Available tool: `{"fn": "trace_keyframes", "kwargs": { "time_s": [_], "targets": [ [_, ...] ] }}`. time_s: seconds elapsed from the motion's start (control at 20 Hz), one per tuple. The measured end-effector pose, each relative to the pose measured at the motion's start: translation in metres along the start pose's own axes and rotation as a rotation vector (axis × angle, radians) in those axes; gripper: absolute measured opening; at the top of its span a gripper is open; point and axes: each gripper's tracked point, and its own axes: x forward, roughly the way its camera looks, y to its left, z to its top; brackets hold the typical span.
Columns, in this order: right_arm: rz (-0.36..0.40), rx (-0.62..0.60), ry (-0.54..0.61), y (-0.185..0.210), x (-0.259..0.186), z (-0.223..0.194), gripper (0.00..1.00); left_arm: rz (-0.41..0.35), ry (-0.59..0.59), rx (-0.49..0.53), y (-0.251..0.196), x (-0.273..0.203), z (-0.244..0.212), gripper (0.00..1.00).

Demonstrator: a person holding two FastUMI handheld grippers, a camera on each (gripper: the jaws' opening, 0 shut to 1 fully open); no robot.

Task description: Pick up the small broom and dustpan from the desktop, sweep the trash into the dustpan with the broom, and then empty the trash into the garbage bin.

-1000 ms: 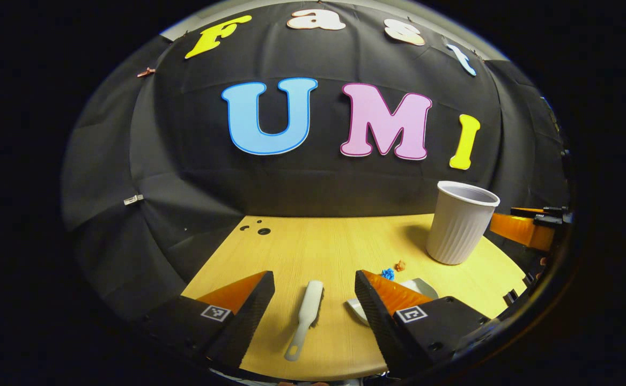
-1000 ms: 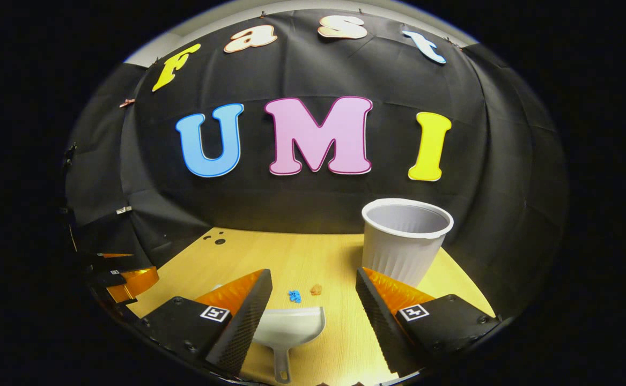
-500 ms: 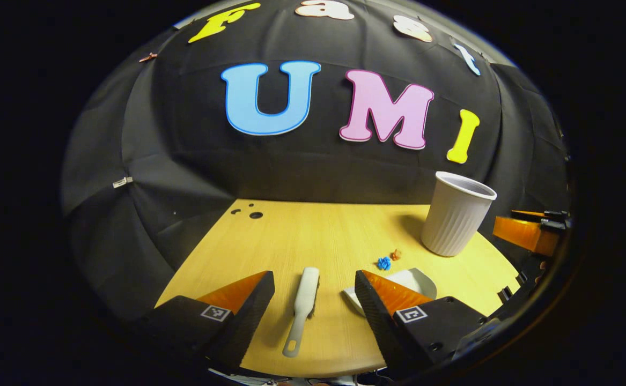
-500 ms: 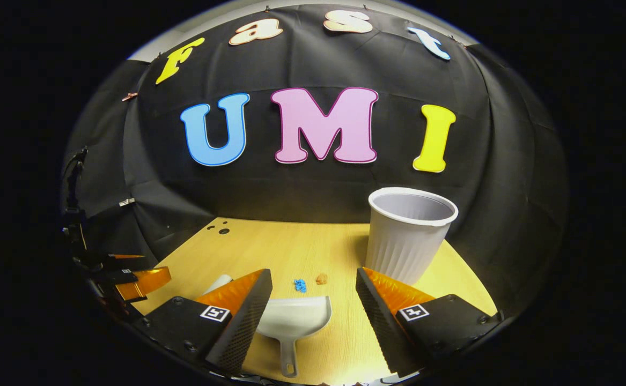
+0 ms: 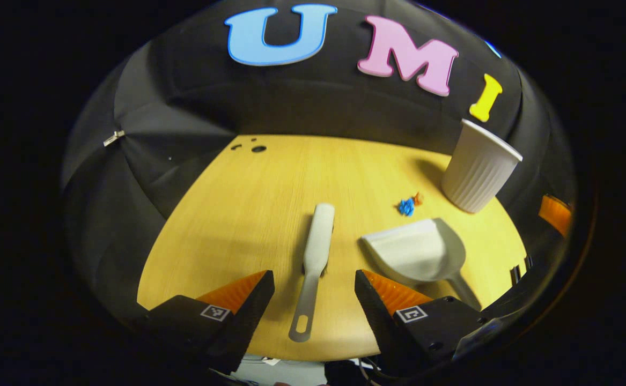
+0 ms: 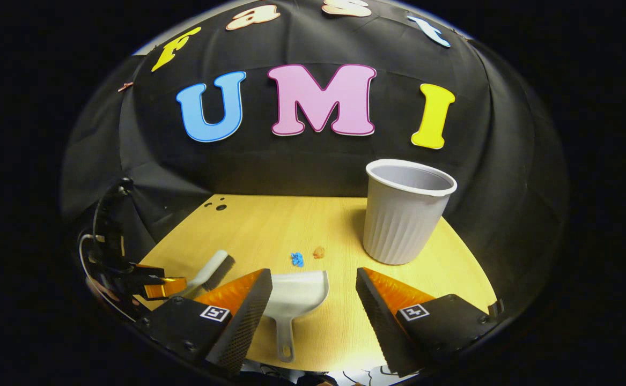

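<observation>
One small broom [image 5: 317,244] is lying between the fingers of the left hand-held gripper [image 5: 314,292], which is hovering open, touching nothing. One dustpan [image 5: 417,255], pale with a thin handle, is sitting just right of it, in front of the open right hand-held gripper [image 6: 314,292]. Two trash scraps, one blue [image 5: 406,206] and one orange [image 5: 418,198], are resting beyond on the worktop [image 5: 248,203]. One ribbed garbage bin [image 5: 478,167] is standing farthest right.
</observation>
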Motion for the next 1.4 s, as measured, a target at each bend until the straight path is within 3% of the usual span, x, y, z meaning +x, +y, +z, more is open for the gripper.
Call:
{"fn": "trace_keyframes", "kwargs": {
  "time_s": [0.55,0.8,0.9,1.1,1.15,1.25,1.4],
  "targets": [
    [-0.037,0.009,0.109,-0.005,-0.018,-0.045,0.98,-0.033,0.295,0.032,0.002,0.069,-0.043,0.96],
    [-0.077,0.052,0.137,-0.011,-0.029,-0.058,0.98,-0.020,0.325,0.081,0.005,0.084,-0.042,0.93],
    [-0.086,0.069,0.155,-0.011,-0.028,-0.065,0.98,-0.008,0.346,0.122,0.006,0.086,-0.044,0.84],
    [-0.086,0.090,0.181,-0.003,-0.022,-0.073,0.98,-0.036,0.337,0.164,-0.004,0.091,-0.039,0.57],
    [-0.083,0.087,0.197,0.001,-0.017,-0.077,0.98,-0.030,0.332,0.157,-0.003,0.093,-0.040,0.44],
    [-0.059,0.073,0.238,0.014,-0.008,-0.087,0.99,-0.028,0.312,0.138,-0.005,0.092,-0.039,0.31],
    [-0.011,0.096,0.318,0.038,0.004,-0.105,0.99,-0.059,0.269,0.128,-0.004,0.092,-0.036,0.28]
  ]
}}
